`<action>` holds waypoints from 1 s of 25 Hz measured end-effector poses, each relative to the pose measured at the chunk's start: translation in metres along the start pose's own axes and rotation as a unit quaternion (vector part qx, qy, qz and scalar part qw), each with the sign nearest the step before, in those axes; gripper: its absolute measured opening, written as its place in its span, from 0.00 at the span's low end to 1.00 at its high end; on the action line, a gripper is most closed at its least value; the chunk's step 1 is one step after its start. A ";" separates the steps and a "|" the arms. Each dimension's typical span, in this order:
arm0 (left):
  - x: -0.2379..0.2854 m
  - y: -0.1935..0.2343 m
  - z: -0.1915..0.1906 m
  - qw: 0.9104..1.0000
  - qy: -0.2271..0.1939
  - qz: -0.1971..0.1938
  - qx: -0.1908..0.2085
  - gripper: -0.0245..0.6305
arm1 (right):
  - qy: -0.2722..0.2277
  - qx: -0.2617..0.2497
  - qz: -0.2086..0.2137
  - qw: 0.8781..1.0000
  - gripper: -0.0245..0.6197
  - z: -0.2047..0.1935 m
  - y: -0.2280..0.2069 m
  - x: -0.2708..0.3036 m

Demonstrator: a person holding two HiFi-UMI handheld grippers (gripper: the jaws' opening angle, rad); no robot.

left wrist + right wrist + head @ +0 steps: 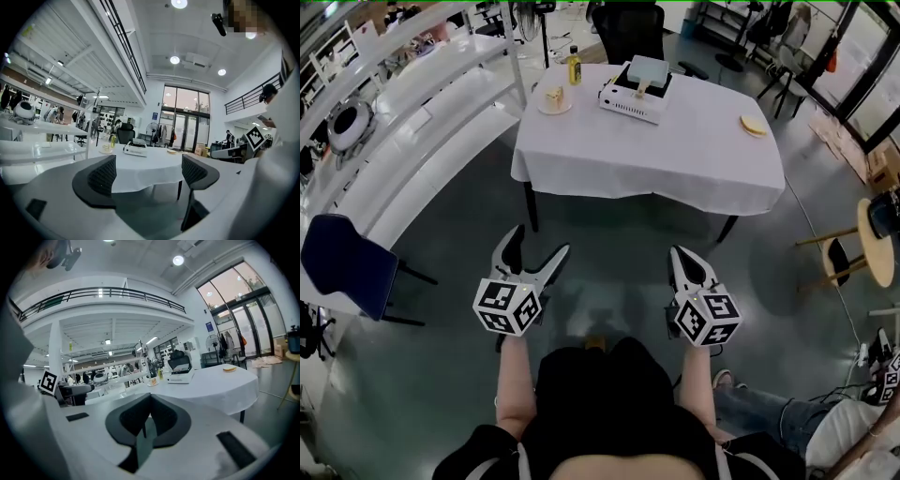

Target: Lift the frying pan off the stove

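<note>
Pan (647, 67) lies on stove (628, 103), well ahead; right gripper (682, 255), closed and empty, is nearer than left gripper (538, 247), jaws apart.

Your left gripper (541, 241) has two tapered fingers in white and black. Directly behind the jaws sits the left marker cube (508, 306), white with black square markers on each visible face. Your right gripper (680, 255) is of the same build, with the right marker cube (707, 319) behind its jaws. The left pads (103, 176) are dark grey with a fine grid texture, set in a smooth light grey housing. The right pads (129, 418) match. You wear a black top (600, 394).
</note>
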State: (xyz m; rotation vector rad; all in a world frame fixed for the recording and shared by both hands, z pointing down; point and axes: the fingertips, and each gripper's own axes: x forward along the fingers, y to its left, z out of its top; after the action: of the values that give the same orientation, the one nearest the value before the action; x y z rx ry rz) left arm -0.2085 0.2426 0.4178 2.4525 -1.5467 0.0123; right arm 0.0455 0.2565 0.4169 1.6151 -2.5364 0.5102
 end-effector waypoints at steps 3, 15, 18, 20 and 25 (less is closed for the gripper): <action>0.003 -0.001 -0.009 1.000 0.001 -0.008 -0.014 0.72 | 0.005 0.007 -0.015 1.000 0.05 -0.004 -0.007 -0.001; 0.059 0.001 -0.019 0.999 0.016 -0.035 -0.021 0.72 | 0.013 0.009 -0.021 1.000 0.05 0.002 -0.039 0.041; 0.088 0.006 -0.011 0.999 0.016 -0.040 -0.015 0.72 | 0.015 0.010 -0.016 1.000 0.05 0.010 -0.051 0.066; 0.112 0.010 -0.004 0.999 0.014 -0.042 -0.013 0.72 | 0.015 0.010 -0.012 1.000 0.05 0.019 -0.062 0.084; 0.172 0.019 0.016 0.999 0.006 -0.050 -0.016 0.72 | 0.012 0.010 -0.012 1.000 0.05 0.047 -0.095 0.128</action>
State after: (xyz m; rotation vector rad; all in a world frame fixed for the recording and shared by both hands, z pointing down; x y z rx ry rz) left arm -0.1520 0.0782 0.4295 2.4973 -1.4060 -0.0158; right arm 0.0791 0.0939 0.4269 1.6340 -2.4986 0.5498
